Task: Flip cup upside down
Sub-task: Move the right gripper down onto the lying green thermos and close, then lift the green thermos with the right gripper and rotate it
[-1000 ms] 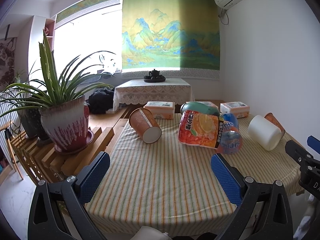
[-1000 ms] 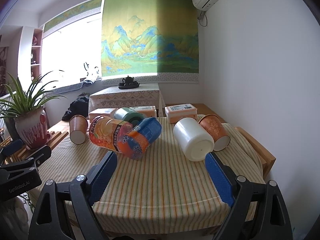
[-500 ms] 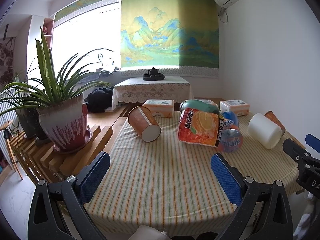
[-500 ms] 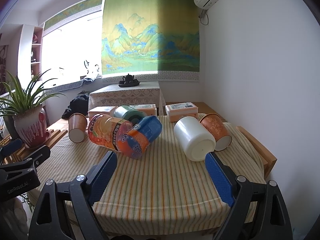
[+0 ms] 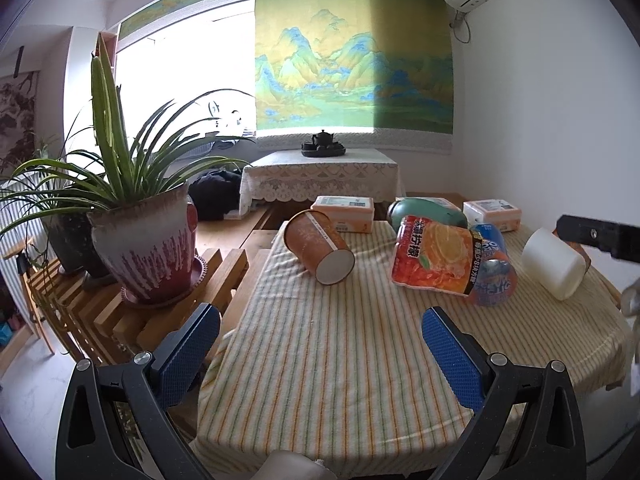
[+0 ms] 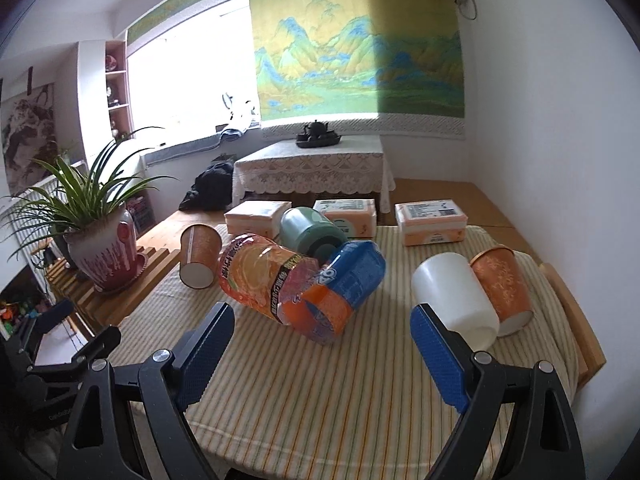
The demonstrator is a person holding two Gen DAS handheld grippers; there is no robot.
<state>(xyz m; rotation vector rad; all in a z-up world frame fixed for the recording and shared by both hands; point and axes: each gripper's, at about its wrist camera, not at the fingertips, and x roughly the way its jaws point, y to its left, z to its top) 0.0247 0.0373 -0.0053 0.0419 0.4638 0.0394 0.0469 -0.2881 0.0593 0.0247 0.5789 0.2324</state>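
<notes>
Three cups lie on their sides on the striped tablecloth. An orange paper cup lies at the far left, base toward me. A white cup lies at the right, with a second orange paper cup just beyond it. My left gripper is open and empty over the near left of the table. My right gripper is open and empty, its right finger close in front of the white cup.
A shrink-wrapped pack of orange and blue drink bottles lies mid-table, a green canister behind it. Three tissue packs line the far edge. A potted plant stands on a slatted wooden rack left of the table.
Both grippers have moved forward toward the table. The right gripper has risen and come closer to the white cup. The cups have not moved.
</notes>
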